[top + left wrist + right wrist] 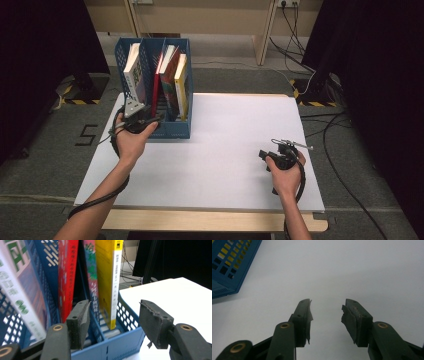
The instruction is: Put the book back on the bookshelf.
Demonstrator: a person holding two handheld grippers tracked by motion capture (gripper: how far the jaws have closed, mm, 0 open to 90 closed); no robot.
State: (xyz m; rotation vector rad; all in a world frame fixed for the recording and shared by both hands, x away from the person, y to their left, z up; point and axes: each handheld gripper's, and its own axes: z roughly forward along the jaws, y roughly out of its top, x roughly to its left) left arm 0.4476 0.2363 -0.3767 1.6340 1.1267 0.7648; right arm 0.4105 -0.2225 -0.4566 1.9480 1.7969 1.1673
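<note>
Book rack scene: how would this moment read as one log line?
left claw: open, at book rack | right claw: open, over table | books: upright in rack

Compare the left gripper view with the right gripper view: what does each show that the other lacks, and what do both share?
Left gripper view alone: the books in the rack, among them a red book and a yellow book, with open jaws just before them. Right gripper view alone: open jaws over a bare stretch of table, nothing between them. Shared: the blue file rack and the white table.
</note>
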